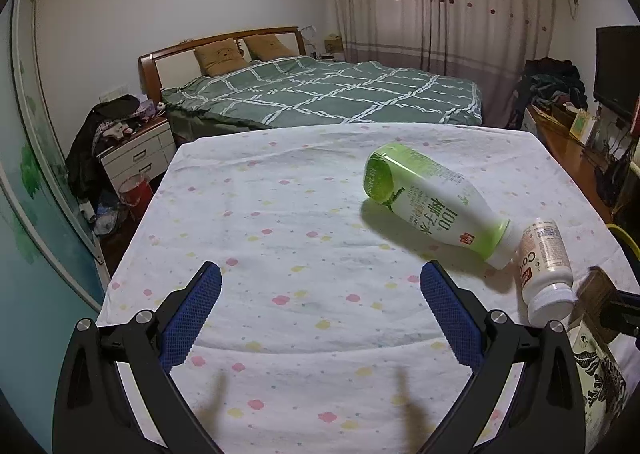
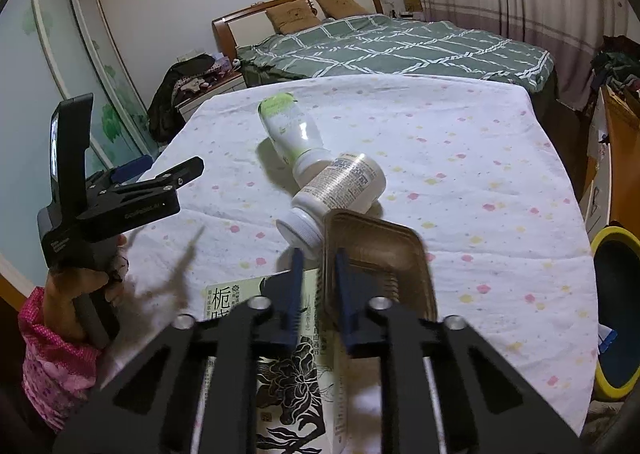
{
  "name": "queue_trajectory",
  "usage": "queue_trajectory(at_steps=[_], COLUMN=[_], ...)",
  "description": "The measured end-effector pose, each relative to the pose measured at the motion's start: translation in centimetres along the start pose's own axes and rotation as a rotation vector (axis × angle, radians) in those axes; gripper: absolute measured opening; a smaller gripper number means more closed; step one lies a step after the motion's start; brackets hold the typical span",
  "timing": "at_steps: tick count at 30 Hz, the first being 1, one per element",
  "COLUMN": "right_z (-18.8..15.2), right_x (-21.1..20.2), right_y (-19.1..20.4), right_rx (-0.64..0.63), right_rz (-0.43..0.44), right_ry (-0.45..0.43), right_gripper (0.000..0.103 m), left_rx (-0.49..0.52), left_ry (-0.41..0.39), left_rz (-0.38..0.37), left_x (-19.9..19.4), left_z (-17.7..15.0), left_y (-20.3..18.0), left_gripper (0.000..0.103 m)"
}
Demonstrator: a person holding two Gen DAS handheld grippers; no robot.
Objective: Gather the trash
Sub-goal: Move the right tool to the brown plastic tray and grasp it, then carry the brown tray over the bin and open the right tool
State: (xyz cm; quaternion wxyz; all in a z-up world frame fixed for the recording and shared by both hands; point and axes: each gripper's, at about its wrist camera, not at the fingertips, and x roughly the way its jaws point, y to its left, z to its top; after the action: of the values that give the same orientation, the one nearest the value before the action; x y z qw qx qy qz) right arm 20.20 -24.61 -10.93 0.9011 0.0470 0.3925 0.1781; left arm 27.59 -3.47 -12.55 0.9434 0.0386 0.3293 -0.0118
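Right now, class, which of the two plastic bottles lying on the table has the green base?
The larger green-and-white plastic bottle, lying farther from the camera; the smaller beige bottle at its neck has none.

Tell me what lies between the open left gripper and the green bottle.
Nothing visible does. Only bare spotted cloth separates the left gripper from the green bottle, which lies on its side ahead and right, its neck against the white bottle.

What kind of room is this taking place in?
A lived-in bedroom, most likely: a bed with a green checked quilt, a bedside drawer unit piled with clothes, and long curtains at the back.
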Motion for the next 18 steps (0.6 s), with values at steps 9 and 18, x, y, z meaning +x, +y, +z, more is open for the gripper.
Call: queue_trajectory(at_steps=[9, 18], right_z=[-0.1, -0.2], right_x=[-1.7, -3.9], right_y=[-1.2, -5.9], right_rx=[0.032, 0.096], right_rz=[-0.037, -0.195], right_ry=[-0.058, -0.114], right_gripper=[0.005, 0.005], left_rx=[-0.001, -0.003], left_ry=[0.002, 0.005], left_rz=[-0.001, 0.000], left_x=[-0.3, -0.3], left_z=[-0.1, -0.1], left_y=[-0.2, -0.1], left_gripper=[0.098, 0.098])
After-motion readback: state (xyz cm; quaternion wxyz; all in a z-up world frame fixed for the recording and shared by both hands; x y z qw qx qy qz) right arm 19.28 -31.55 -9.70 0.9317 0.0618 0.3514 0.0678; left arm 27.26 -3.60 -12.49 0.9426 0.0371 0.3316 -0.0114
